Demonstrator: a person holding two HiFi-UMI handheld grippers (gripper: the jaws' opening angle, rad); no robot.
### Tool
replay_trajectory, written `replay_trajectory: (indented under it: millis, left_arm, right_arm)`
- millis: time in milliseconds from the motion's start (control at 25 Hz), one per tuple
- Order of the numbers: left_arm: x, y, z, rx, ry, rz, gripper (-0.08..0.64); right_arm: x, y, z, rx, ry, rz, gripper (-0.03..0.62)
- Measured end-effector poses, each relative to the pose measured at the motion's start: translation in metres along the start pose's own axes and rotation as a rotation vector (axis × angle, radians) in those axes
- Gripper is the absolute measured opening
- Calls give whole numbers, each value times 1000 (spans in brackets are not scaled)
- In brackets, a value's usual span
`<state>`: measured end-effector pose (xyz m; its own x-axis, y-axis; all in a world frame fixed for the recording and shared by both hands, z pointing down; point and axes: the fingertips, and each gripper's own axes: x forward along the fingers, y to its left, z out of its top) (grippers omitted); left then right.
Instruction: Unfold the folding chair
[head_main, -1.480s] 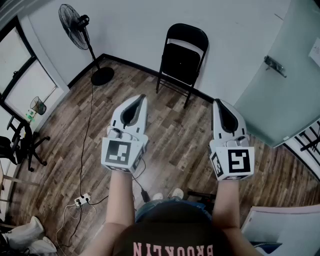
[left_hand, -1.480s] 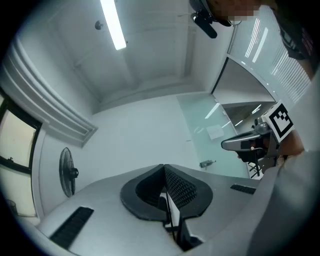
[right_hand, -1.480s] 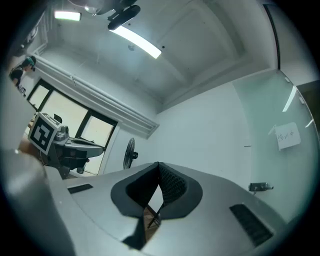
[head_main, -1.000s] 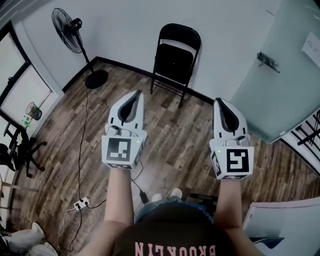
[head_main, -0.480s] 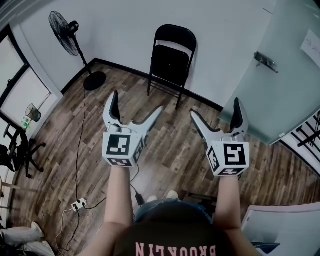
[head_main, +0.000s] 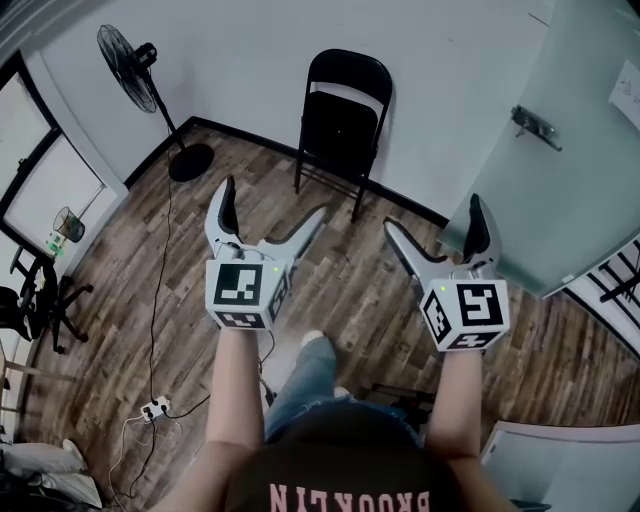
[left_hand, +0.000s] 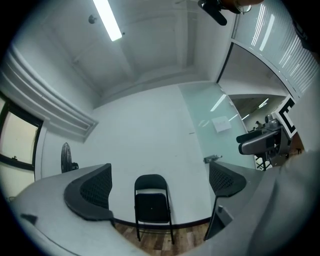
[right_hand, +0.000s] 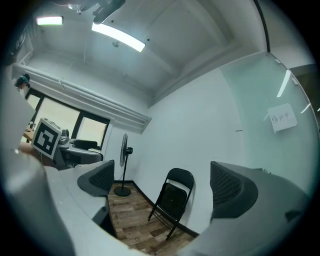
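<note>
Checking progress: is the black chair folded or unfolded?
Folded: on the chair, the seat is turned up flat within the frame, and the legs stand close together.

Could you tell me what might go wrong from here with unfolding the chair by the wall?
The folding chair stands folded and free by the wall, so a one-sided pull might tip or slide it on the wood floor. The left gripper and right gripper, whose jaws have just been opening, hold nothing; the thin frame tubes may slip from them. The cable on the floor near the person's stepping foot could snag.
</note>
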<state>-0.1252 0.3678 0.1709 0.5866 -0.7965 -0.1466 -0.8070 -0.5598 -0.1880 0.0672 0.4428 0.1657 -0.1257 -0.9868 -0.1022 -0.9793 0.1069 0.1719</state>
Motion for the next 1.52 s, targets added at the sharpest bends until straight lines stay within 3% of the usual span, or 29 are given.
replay_trajectory:
  millis: [280, 520, 1000, 1280, 1520]
  left_arm:
    - [53, 33, -26, -18, 27, 17, 571]
    - [125, 68, -66, -13, 117, 17, 571]
    - [276, 158, -97, -75, 85, -55, 569]
    - [320, 165, -120, -83, 93, -119, 569]
    - [364, 164, -134, -114, 98, -120, 569]
  right_arm:
    - [51, -21, -27, -22, 56, -28, 569]
    - [125, -45, -44, -15, 80, -50, 568]
    - [301, -63, -54, 26, 69, -85, 566]
    - [340, -64, -70, -37, 70, -119, 549]
    - [367, -100, -85, -52, 92, -152, 543]
